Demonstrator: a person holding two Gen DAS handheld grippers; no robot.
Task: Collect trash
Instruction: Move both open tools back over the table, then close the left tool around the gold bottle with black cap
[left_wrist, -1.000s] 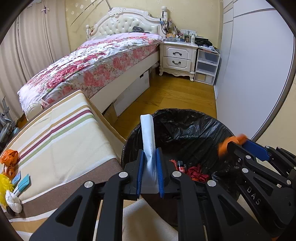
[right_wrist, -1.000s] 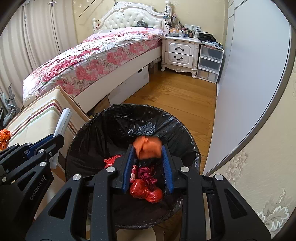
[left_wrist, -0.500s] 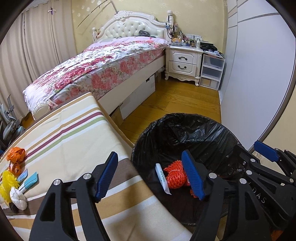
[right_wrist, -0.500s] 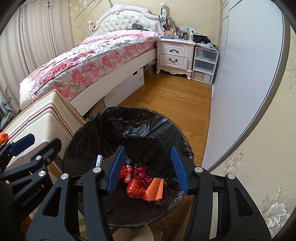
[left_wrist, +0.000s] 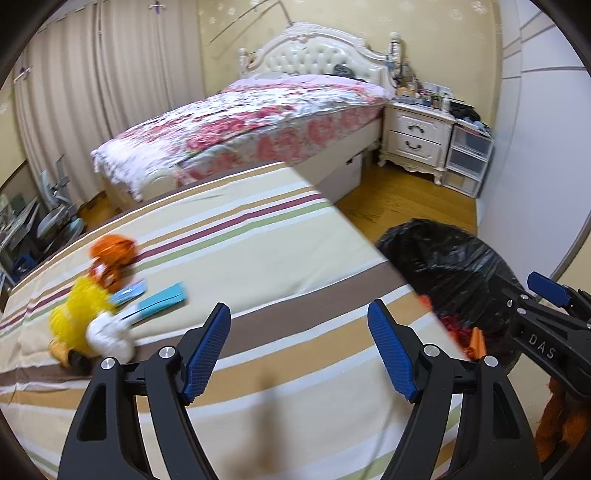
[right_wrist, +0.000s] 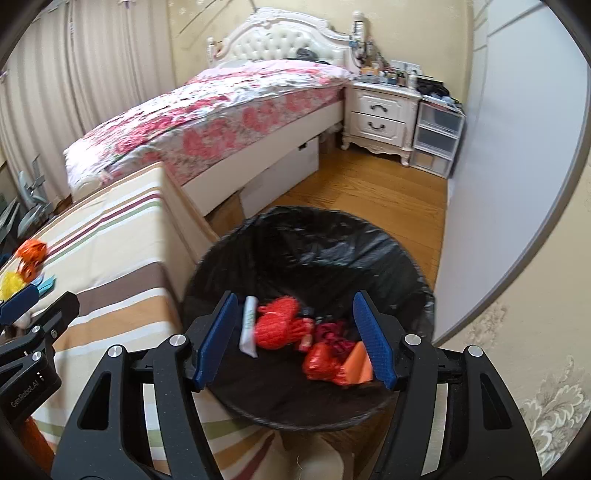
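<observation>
Blue-padded jaws of the left gripper (left_wrist: 299, 350) are opening, empty, above the striped cloth (left_wrist: 258, 258). The right gripper (right_wrist: 295, 336) is opening too, empty, over the black-lined bin (right_wrist: 332, 236) holding red and orange trash (right_wrist: 291, 328). Farther along the cloth's left edge lies more trash (left_wrist: 103, 295): yellow, orange, white, blue.

Left gripper (left_wrist: 299, 352): angled downward, jaws opening, nothing between the blue pads. Right gripper (right_wrist: 293, 339): angled downward, jaws opening, apparently empty, to the left gripper's right.
</observation>
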